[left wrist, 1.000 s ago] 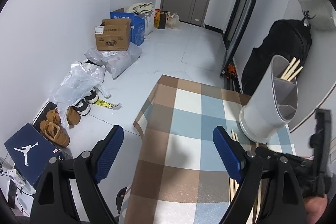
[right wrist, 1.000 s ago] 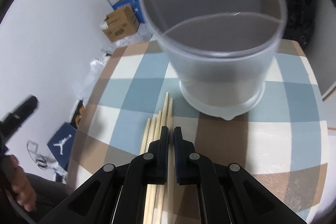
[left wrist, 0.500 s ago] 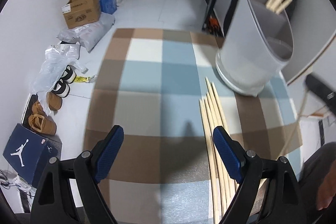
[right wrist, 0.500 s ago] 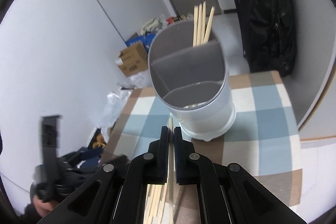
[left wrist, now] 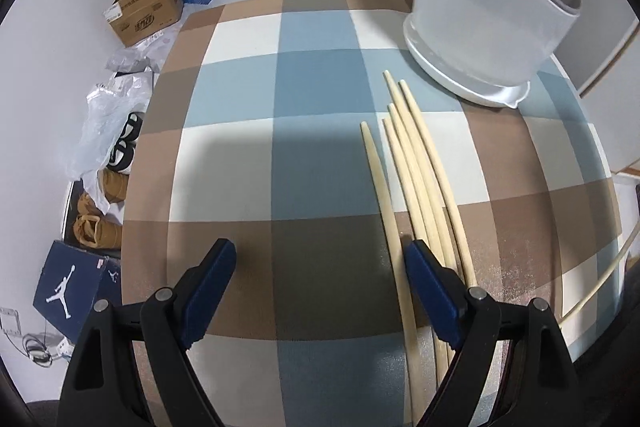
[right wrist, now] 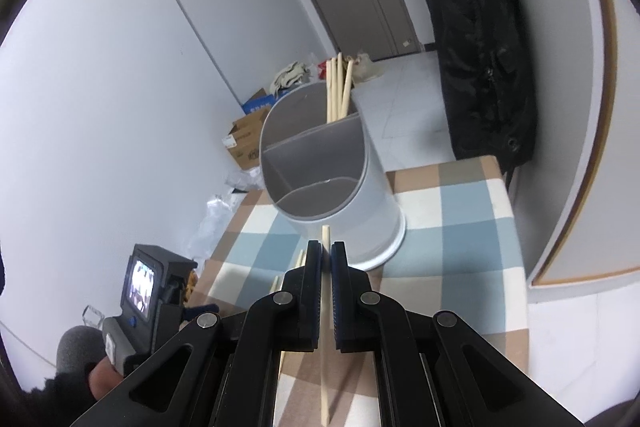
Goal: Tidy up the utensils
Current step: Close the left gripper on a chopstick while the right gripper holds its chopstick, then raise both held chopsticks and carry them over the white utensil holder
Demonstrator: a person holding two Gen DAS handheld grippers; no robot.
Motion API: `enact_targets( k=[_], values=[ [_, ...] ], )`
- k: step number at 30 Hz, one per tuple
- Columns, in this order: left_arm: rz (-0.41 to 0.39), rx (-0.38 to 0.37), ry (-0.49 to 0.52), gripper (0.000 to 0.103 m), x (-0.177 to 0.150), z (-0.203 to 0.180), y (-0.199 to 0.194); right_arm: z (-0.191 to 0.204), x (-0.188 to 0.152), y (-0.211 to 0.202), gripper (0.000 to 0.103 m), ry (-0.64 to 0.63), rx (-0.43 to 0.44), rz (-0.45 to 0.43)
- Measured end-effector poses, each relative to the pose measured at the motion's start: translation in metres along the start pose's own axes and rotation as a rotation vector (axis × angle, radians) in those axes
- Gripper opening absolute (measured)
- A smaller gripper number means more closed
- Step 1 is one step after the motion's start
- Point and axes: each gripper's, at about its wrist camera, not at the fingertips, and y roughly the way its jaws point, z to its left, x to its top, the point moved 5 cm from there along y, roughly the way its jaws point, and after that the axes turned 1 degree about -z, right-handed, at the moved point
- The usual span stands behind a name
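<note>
**Wooden chopstick clamped in my right gripper, left one wide apart**

Right gripper: jaws together, pinching one chopstick. Tip pokes out past the pads toward 12 o'clock and overlaps the near wall of the holder in the right wrist view; the long end runs back under the gripper to 6 o'clock. The stick is off the cloth.

Left gripper: jaws wide apart, nothing between the pads. It points steeply down at the checked cloth.

Loose chopsticks: five on the cloth, side by side, tips toward the holder at 1 o'clock in the left wrist view. The right blue pad sits over the bundle, with the leftmost stick just inside it. Can't tell if it touches them.

Holder is grey, upright on the cloth, split into compartments. Far compartment has several chopsticks standing in it; the near ones look empty from here.

My left hand shows at 8 o'clock in the right wrist view, gripping the left unit.
</note>
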Motion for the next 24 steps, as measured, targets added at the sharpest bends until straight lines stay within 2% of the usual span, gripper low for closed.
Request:
enact_targets(
  k=[3, 12, 15, 20, 24],
  values=[
    [0.006, -0.014, -0.032, 0.081, 0.001, 0.003, 0.001, -0.007, 0.002, -0.004, 0.004, 0.021, 0.017, -0.014],
    [-0.006, -0.009, -0.035, 0.062, 0.021, -0.007, 0.008, -0.024, 0.004, -0.016, 0.004, 0.11, 0.054, -0.04],
    [-0.011, -0.013, -0.022, 0.05, 0.026, -0.013, 0.008, -0.023, 0.006, -0.022, 0.004, 0.103, 0.055, -0.057],
    [-0.018, -0.042, 0.02, 0.009, 0.032, -0.025, 0.008, -0.024, 0.007, -0.024, 0.004, 0.096, 0.052, -0.068],
    [-0.031, -0.048, 0.038, 0.004, 0.035, -0.03, 0.008, -0.027, 0.009, -0.023, 0.004, 0.111, 0.057, -0.07]
  ],
)
